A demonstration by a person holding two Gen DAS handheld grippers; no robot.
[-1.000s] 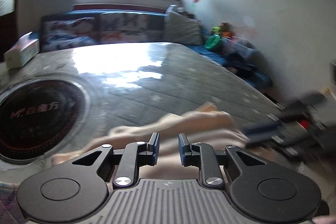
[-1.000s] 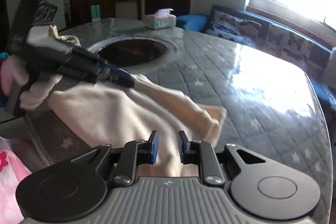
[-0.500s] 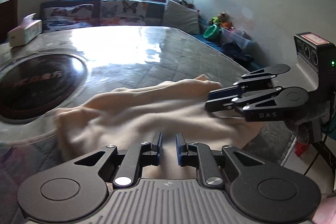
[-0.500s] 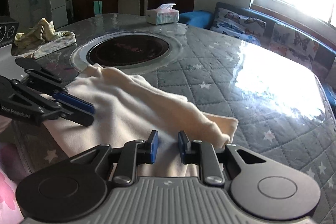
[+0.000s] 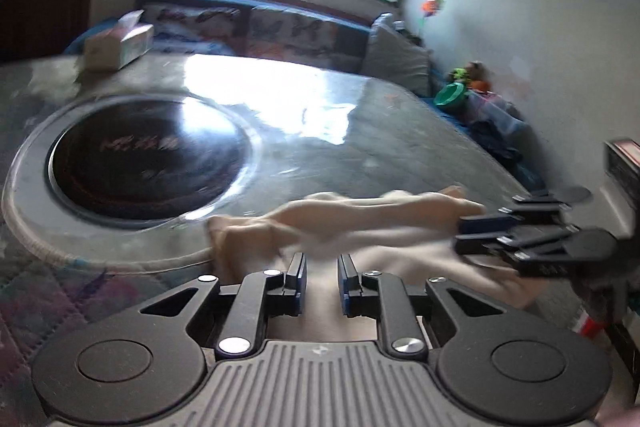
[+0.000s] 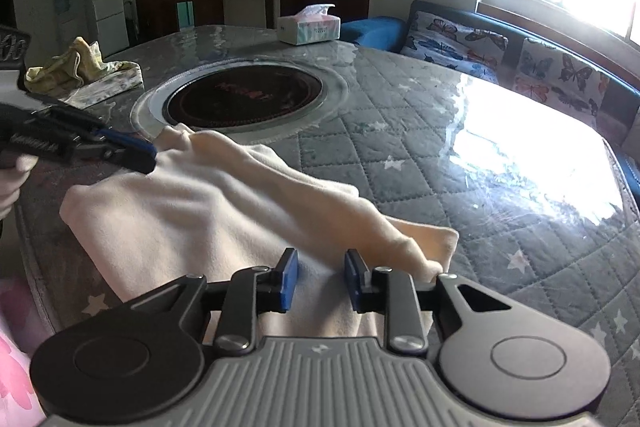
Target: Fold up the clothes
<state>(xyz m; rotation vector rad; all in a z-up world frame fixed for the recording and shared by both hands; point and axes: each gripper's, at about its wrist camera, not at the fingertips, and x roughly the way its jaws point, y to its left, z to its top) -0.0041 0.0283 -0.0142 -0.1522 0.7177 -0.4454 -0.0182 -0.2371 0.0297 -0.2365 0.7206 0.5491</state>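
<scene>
Cream garment (image 6: 224, 211) lay bunched at the tabletop's (image 6: 460, 155) near edge, mid-fold. Left gripper (image 5: 322, 277) & right gripper (image 6: 318, 281) both part-open over it, holding nothing (left view blurred). Next, I'd judge: pinch an edge, fold across

A cream garment (image 6: 224, 211) was seen on a bench (image 6: 460, 155) covered in grey quilting with white stars. Blue pads were noted on the black right tongs (image 6: 318, 277). A yellow-green cloth (image 6: 76, 67) was patterned faintly.
</scene>
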